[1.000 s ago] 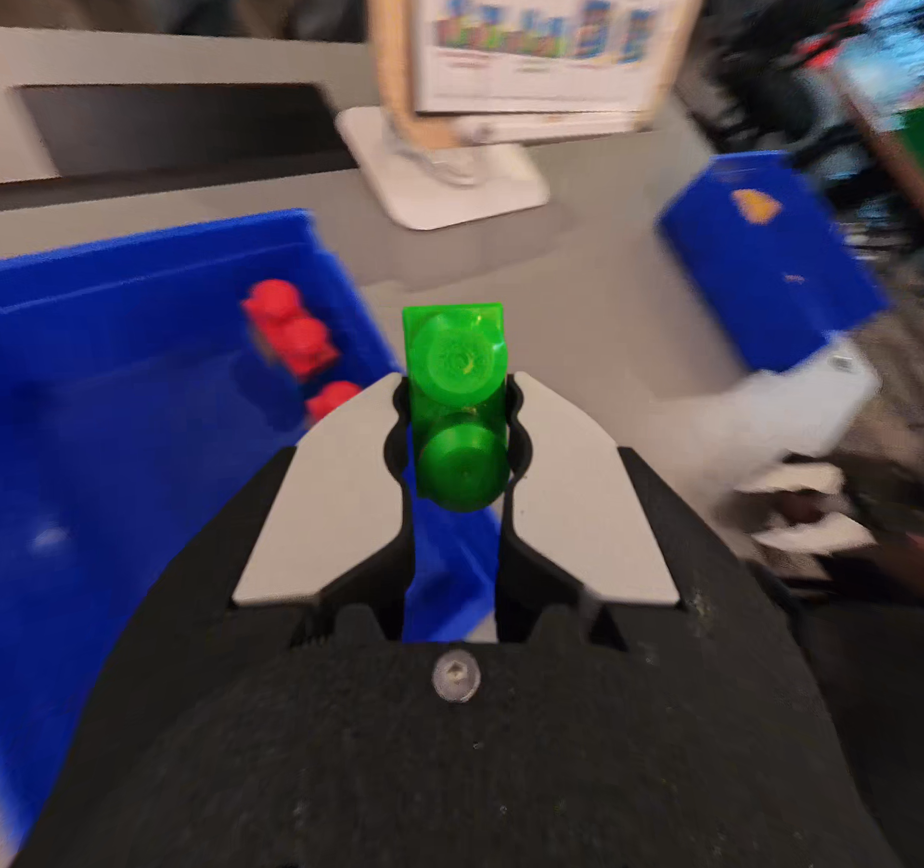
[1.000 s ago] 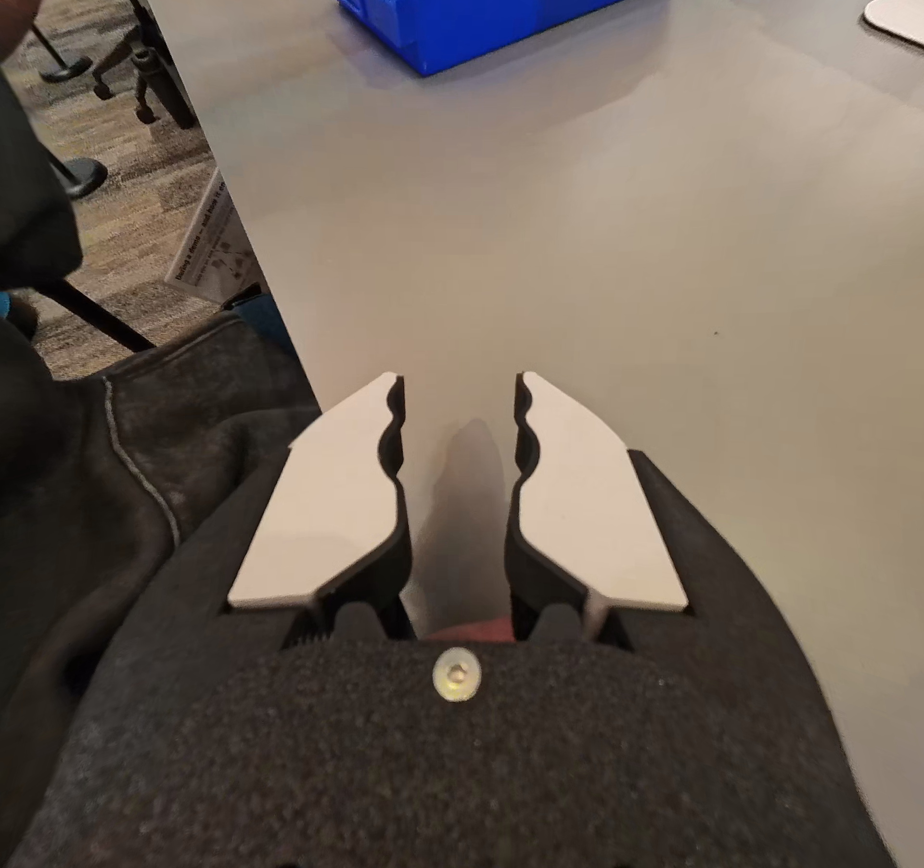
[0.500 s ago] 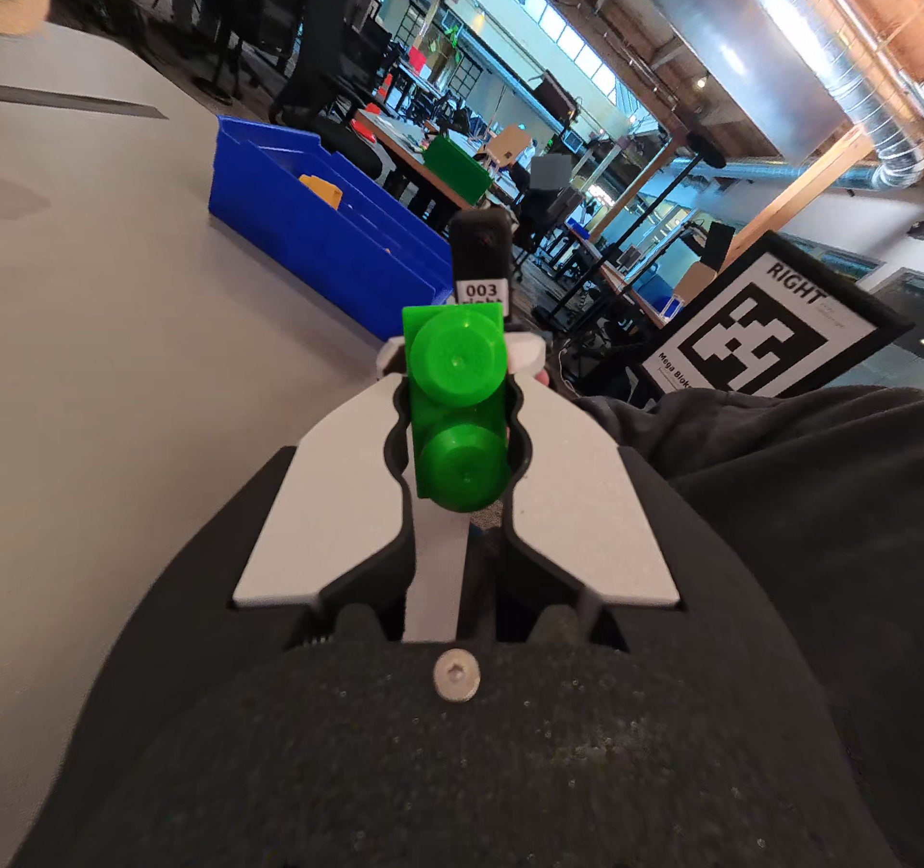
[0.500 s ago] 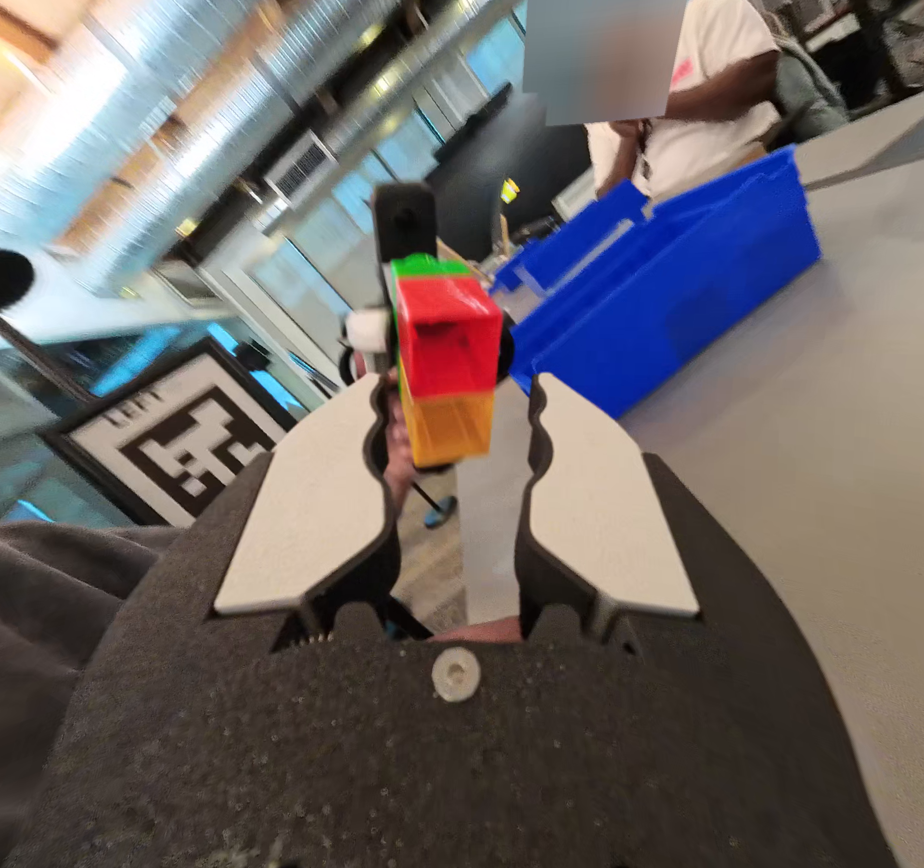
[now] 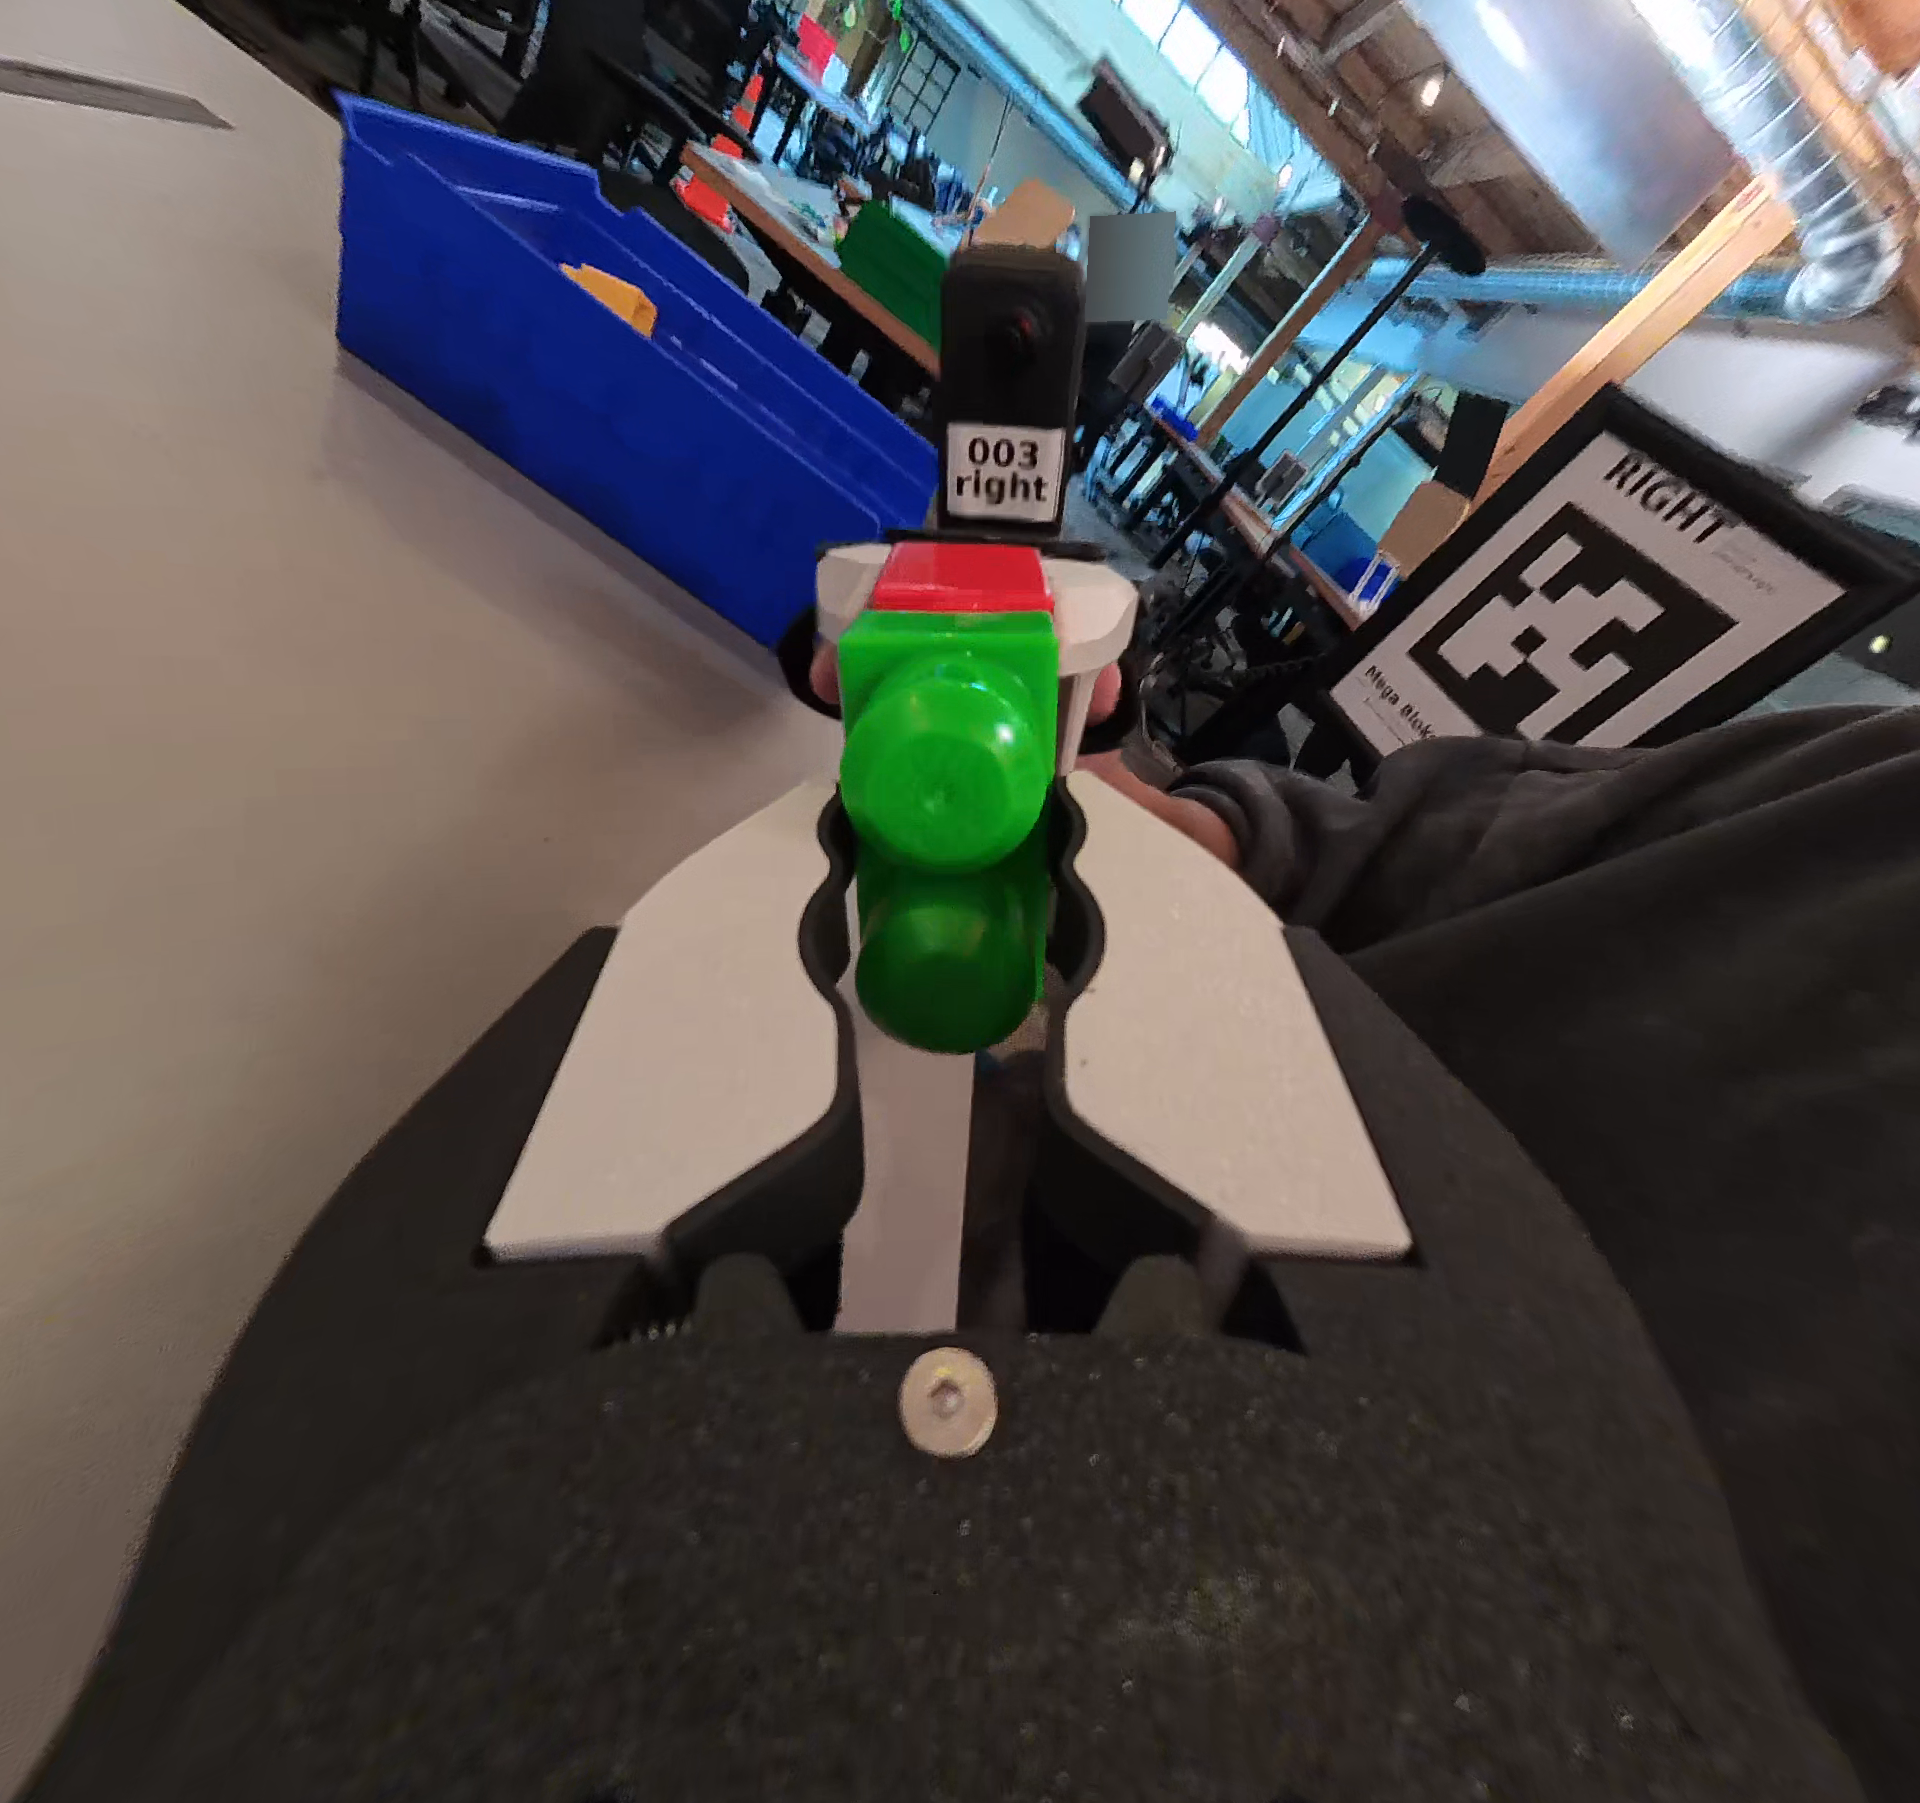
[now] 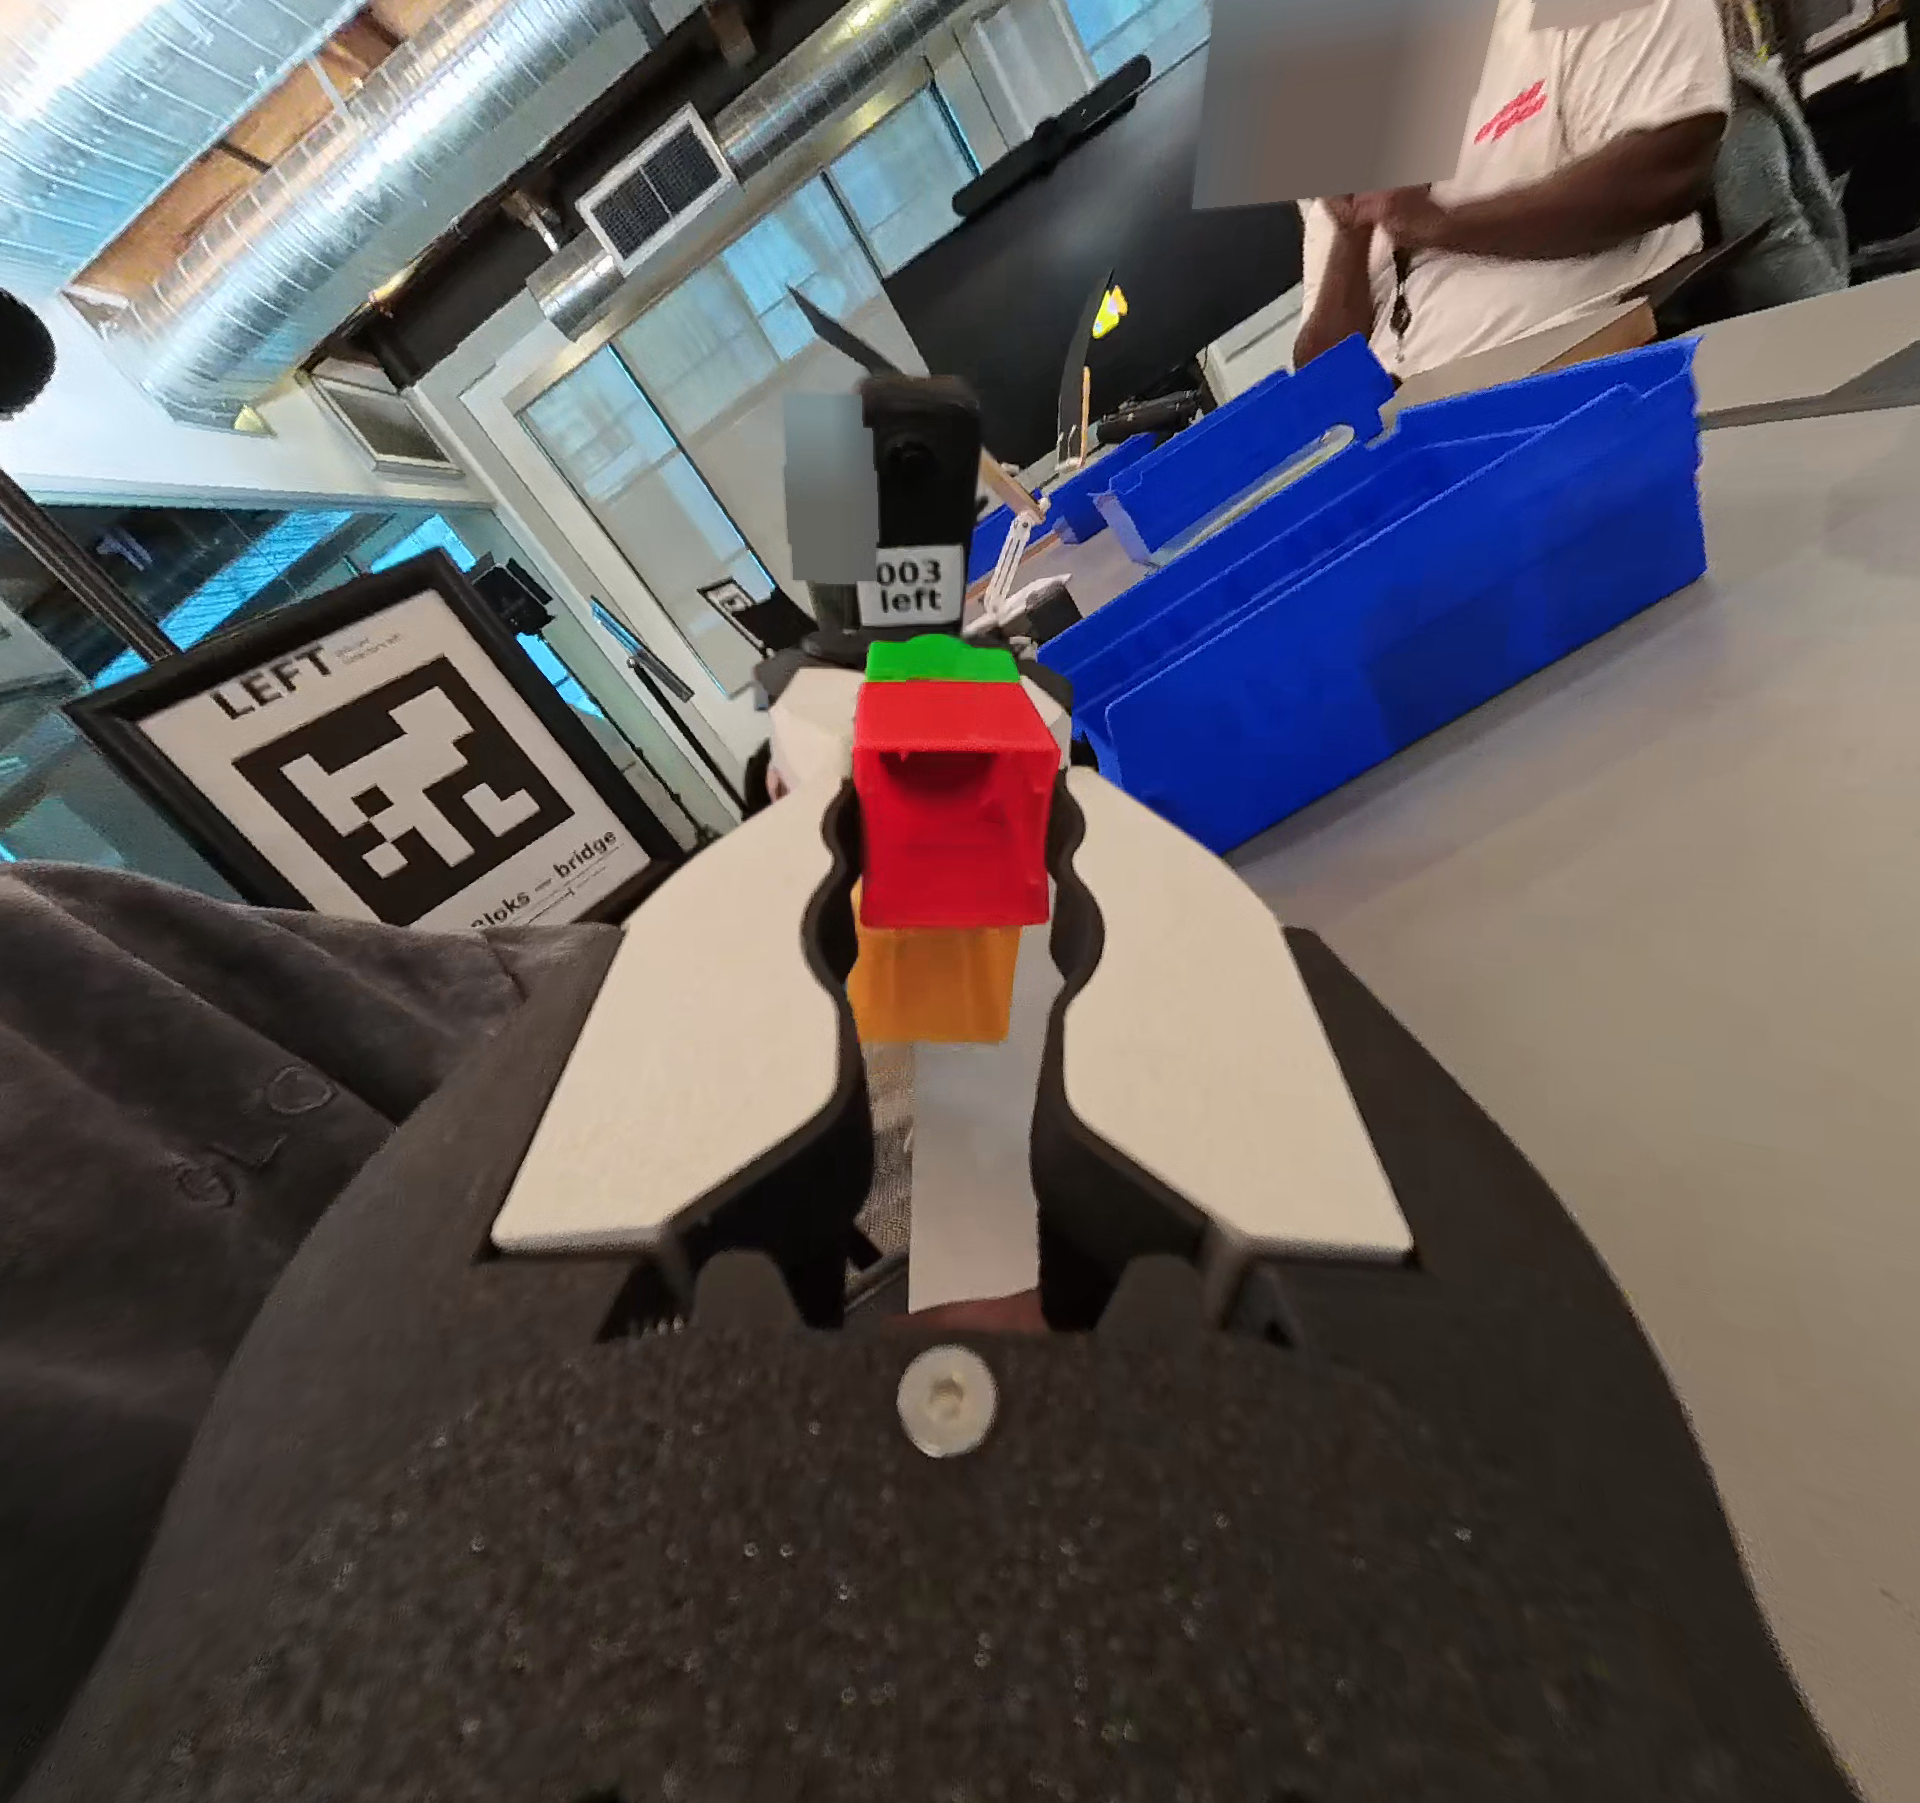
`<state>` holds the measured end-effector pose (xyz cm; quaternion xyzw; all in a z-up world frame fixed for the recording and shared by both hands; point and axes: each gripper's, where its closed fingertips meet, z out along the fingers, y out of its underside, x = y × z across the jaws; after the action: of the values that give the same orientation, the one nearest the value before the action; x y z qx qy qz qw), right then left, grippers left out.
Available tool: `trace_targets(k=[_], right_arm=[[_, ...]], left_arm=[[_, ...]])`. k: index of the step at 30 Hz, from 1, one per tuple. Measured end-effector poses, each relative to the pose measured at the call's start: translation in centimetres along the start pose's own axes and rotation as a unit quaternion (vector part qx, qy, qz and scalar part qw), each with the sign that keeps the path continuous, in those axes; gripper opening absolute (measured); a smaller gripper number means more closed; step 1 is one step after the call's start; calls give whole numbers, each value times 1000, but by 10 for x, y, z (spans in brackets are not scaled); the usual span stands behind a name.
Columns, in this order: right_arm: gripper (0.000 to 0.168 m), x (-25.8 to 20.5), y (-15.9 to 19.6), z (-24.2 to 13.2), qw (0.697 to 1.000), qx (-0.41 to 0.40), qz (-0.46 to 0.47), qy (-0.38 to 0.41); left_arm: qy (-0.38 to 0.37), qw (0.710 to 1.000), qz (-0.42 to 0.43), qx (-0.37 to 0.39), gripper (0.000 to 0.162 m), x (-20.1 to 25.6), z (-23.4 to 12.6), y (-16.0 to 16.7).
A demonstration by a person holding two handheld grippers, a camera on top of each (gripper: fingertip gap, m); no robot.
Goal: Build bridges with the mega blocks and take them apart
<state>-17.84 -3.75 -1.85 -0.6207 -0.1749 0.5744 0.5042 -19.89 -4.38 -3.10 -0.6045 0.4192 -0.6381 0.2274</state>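
The left gripper (image 5: 948,880) is clenched on a green block (image 5: 940,818) with 2 round studs, gripped between its fingers (image 5: 727,1005). Just beyond the fingertips the green block meets a red block (image 5: 958,581). The right gripper (image 6: 948,880), facing it, clasps that red block (image 6: 951,818) between its own fingers (image 6: 1174,1005), with an orange block (image 6: 930,982) joined below it. Both are raised above the grey counter (image 5: 208,693). Left of the left gripper's fingers sits a blue bin (image 5: 582,382); right of the right gripper's fingers, another blue bin (image 6: 1382,631).
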Motion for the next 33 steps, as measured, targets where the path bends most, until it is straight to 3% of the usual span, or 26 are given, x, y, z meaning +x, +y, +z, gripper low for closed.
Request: trace_targets(k=[6,10,13,16,19,21,23,25,30,33], right_arm=[[34,10,-37,-61,998,52,-9,36],[35,-1,-51,-81,993,36,-68,92],[35,-4,-75,-107,968,-18,-160,194],[36,17,-100,-178,910,-133,-189,343],[36,63,-115,-280,790,-256,-193,522],[36,90,-119,-335,724,-323,-163,587],[36,120,-113,-377,675,-388,-114,617],[36,150,-108,-401,644,-424,-83,631],[36,192,-75,-436,556,-537,-32,634],[37,207,-60,-441,530,-565,-32,632]], left_arm=[[9,993,-48,107,35,-19,-60,-33],[-26,998,-17,55,35,-17,-54,-14],[-45,999,8,6,35,-11,-36,1],[-56,996,45,-43,35,0,-21,14],[-65,992,78,-74,35,8,-11,22],[-67,989,93,-97,35,10,-4,28],[-71,987,101,-106,35,10,0,32],[-65,988,93,-108,35,11,3,33],[-49,991,69,-100,36,13,4,32],[-50,991,72,-104,35,15,4,34]])
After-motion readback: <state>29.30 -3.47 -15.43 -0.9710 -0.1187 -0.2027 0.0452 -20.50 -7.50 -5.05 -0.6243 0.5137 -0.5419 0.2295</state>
